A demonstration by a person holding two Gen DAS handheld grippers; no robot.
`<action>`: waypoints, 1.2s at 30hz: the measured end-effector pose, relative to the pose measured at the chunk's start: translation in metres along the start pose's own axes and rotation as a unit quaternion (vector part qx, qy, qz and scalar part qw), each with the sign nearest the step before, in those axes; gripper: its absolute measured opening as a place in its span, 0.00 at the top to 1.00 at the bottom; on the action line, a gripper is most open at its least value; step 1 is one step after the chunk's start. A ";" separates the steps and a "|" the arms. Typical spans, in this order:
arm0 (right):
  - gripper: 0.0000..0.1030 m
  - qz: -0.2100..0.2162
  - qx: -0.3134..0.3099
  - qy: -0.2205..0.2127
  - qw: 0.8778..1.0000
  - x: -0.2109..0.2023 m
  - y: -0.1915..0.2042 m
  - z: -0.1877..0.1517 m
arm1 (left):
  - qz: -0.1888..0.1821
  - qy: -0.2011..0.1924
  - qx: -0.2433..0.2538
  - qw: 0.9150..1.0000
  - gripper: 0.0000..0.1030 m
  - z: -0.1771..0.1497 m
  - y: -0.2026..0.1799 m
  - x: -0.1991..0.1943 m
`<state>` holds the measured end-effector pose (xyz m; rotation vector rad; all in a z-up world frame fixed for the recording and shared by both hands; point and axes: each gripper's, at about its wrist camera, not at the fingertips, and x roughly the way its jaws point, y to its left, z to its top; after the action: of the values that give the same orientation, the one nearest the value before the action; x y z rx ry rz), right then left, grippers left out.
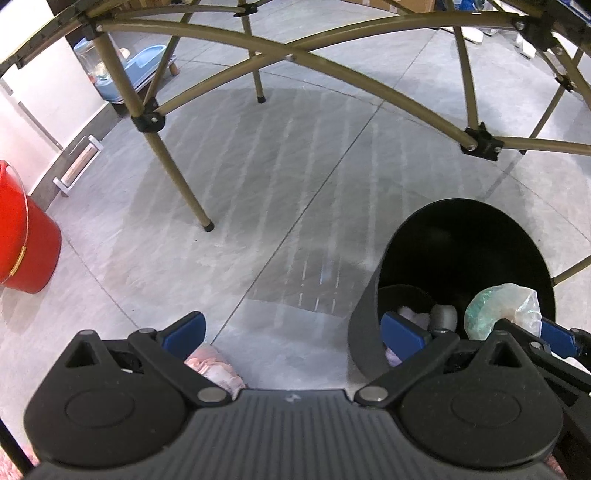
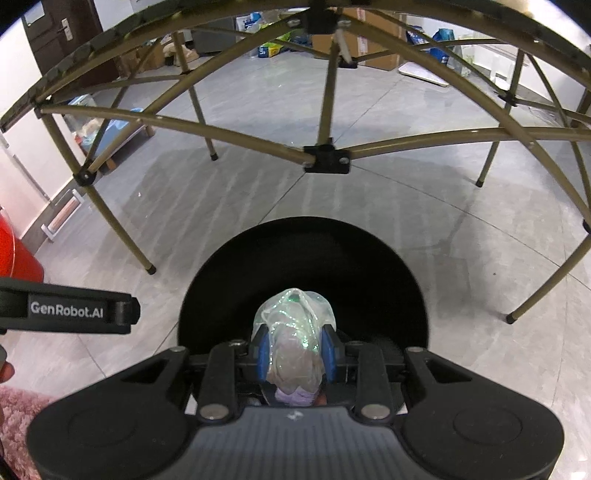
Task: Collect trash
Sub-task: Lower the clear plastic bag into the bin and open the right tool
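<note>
A folding table frame [image 2: 325,158] stands over the grey floor. Below it, the black bin [image 2: 303,266] gapes. The left gripper [image 1: 291,332] hangs spread apart, empty. The right gripper [image 2: 295,354] is clamped on a crumpled plastic wrapper [image 2: 291,332] above the bin's mouth.

1. This is an indoor room that looks like a home living space used for storage too; I cannot tell which room.
2. The floor [image 2: 258,192] is large glossy grey tile.
3. A folding camp table [image 2: 325,158] on tan metal legs spans overhead.
4. Cardboard boxes [image 2: 373,48] and coloured packages [image 2: 269,50] pile along the far wall.
5. A dark wooden door [image 2: 62,33] stands at the left.
6. A red bucket [image 1: 26,236] and a black waste bin [image 1: 461,258] stand on the floor.
</note>
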<state>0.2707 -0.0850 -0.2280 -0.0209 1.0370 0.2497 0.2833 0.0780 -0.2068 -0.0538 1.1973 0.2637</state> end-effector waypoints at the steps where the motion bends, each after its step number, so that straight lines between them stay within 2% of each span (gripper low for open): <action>1: 0.73 0.000 -0.001 0.002 1.000 0.002 0.002 0.000 | 0.003 0.002 -0.001 1.000 0.00 0.000 0.002 0.001; 14: 0.73 -0.003 -0.001 0.026 1.000 0.028 0.011 0.001 | 0.034 0.021 -0.014 0.999 0.00 -0.001 0.016 0.013; 26: 0.73 -0.006 0.001 0.030 1.000 0.031 0.006 0.000 | 0.030 0.025 -0.013 0.999 0.00 -0.001 0.012 0.013; 28: 0.67 -0.004 0.000 0.032 0.999 0.032 0.006 0.000 | 0.029 0.025 -0.014 0.999 0.00 -0.001 0.012 0.013; 29: 0.59 -0.002 0.003 0.036 0.999 0.032 0.006 0.000 | 0.029 0.024 -0.015 0.999 0.00 -0.001 0.012 0.012; 30: 0.42 -0.001 0.008 0.041 0.999 0.034 0.005 0.000 | 0.029 0.024 -0.015 0.999 0.00 -0.001 0.012 0.012; 31: 0.32 -0.003 0.015 0.048 0.999 0.036 0.003 0.001 | 0.028 0.023 -0.016 0.999 0.00 -0.001 0.011 0.011; 32: 0.12 -0.007 0.020 0.053 0.998 0.038 0.002 0.000 | 0.027 0.023 -0.016 0.999 0.00 -0.001 0.011 0.011; 33: 0.07 -0.015 0.023 0.055 0.998 0.039 0.001 0.000 | 0.026 0.023 -0.015 0.999 0.00 -0.001 0.011 0.011; 36: 0.05 -0.029 0.028 0.052 0.998 0.039 -0.003 0.001 | 0.024 0.023 -0.014 0.999 0.00 -0.002 0.012 0.009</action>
<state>0.2908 -0.0798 -0.2615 -0.0125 1.1440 0.1678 0.2823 0.0908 -0.2147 -0.0562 1.2408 0.3231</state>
